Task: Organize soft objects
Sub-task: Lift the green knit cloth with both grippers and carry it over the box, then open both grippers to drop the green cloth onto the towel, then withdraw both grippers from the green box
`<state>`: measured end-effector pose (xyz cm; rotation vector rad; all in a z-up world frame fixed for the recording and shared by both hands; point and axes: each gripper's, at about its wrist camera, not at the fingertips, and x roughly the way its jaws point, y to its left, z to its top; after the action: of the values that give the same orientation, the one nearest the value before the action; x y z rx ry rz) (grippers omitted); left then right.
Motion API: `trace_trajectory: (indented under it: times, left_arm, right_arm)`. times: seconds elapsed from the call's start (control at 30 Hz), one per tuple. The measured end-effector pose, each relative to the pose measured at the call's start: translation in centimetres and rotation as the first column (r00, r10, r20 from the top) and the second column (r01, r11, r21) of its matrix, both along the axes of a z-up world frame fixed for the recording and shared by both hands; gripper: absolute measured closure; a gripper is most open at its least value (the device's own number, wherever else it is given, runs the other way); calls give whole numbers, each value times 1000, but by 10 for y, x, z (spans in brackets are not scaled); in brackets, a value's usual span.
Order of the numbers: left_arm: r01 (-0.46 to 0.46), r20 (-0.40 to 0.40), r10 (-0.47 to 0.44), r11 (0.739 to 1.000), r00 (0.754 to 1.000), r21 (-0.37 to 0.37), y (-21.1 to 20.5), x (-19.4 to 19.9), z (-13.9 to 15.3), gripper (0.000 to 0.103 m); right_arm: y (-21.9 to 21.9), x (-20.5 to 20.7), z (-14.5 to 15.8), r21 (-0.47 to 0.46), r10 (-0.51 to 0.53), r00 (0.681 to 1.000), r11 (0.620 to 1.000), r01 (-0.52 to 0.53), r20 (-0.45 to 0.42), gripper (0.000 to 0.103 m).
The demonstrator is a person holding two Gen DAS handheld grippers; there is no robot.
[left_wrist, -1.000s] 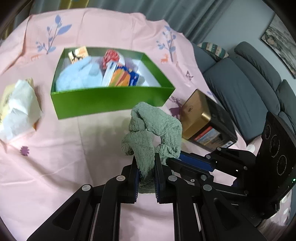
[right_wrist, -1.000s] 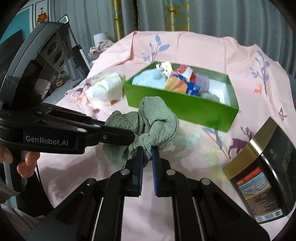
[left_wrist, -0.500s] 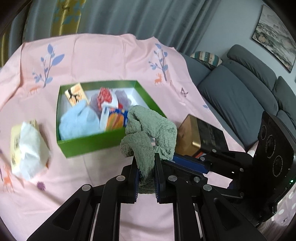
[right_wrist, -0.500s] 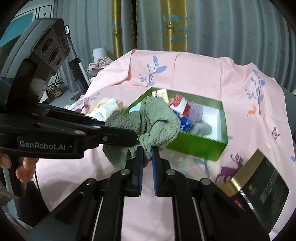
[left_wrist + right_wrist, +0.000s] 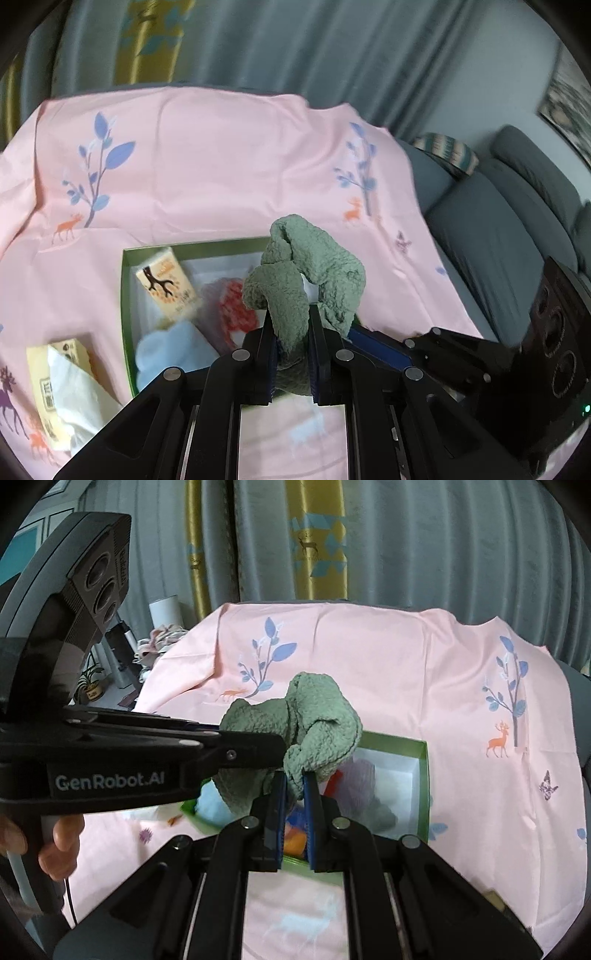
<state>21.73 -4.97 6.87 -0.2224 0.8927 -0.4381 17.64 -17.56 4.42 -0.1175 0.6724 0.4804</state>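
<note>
Both grippers hold one sage-green fluffy cloth (image 5: 314,269), bunched in the air above the green box (image 5: 127,295). My left gripper (image 5: 291,314) is shut on one part of the cloth. My right gripper (image 5: 294,779) is shut on another part of the cloth (image 5: 317,720); it comes into the left wrist view from the right. The green box (image 5: 423,797) has a white inside and holds a light blue soft item (image 5: 170,354), a red-and-white item (image 5: 232,306), a small printed carton (image 5: 166,288) and a purple knit item (image 5: 362,779).
A pink printed sheet (image 5: 221,166) covers the surface. A yellow pack with white tissue (image 5: 66,387) lies left of the box. A grey sofa (image 5: 498,229) stands to the right, curtains (image 5: 369,535) behind. A hand (image 5: 59,845) grips the left tool.
Both grippers have lifted the green cloth higher and carried it forward. It now hangs over the green box instead of in front of it.
</note>
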Motion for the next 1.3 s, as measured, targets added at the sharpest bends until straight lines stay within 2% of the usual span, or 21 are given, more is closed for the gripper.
trace_trajectory:
  times: [0.33,0.43,0.47,0.5,0.53,0.57,0.6,0.63,0.67,0.7,0.83,0.97,1.03,1.1,1.2,1.3]
  left_arm:
    - [-131,-90,135,990,987,50,33,40,-48,90]
    - [-154,-108,163,984,981,87,39,41,-58,90]
    - [-159,-115,170,983,979,94,41,40,-60,90]
    - [-165,-126,178,981,976,104,43,40,-63,86]
    - [-168,-130,181,980,975,109,45,38,-64,84]
    - [-170,-133,185,979,974,113,46,37,-64,75]
    - [-173,-134,189,977,973,121,48,33,-64,62]
    - [-176,-131,192,976,973,126,48,31,-63,54]
    - [-178,-124,194,975,973,132,49,27,-61,37]
    - [-179,-118,195,975,974,133,50,25,-59,26]
    - [-195,-94,211,968,973,156,54,14,-48,23]
    - [-198,-82,215,963,973,180,54,1,-40,23]
    - [-198,-76,217,960,973,198,53,-8,-36,21]
    - [-197,-81,218,957,973,212,53,-14,-34,14]
    - [-199,-94,228,948,969,247,52,-24,-31,13]
    - [-193,-114,228,947,967,256,51,-29,-30,13]
  right_arm:
    - [43,52,-39,-59,19,995,998,-25,-100,90]
    - [45,52,-45,-74,0,994,997,-8,-105,83]
    - [45,51,-46,-80,-4,995,997,-4,-103,76]
    - [44,49,-45,-86,-12,995,996,3,-98,68]
    - [42,45,-44,-86,-19,996,996,11,-91,65]
    - [39,43,-44,-86,-25,996,996,17,-86,61]
    - [36,40,-43,-88,-33,996,996,26,-83,57]
    - [32,37,-42,-90,-48,996,995,41,-80,55]
    - [30,38,-42,-89,-56,995,995,49,-79,50]
    - [25,35,-41,-85,-67,995,995,60,-80,46]
    - [12,27,-39,-85,-114,989,991,107,-92,38]
    - [2,17,-34,-98,-152,983,985,141,-105,21]
    - [-1,13,-32,-105,-169,978,982,157,-120,18]
    - [-4,10,-30,-110,-186,973,979,172,-134,15]
    - [-6,7,-28,-128,-217,964,972,199,-152,6]
    - [-7,6,-27,-156,-248,954,962,222,-170,2]
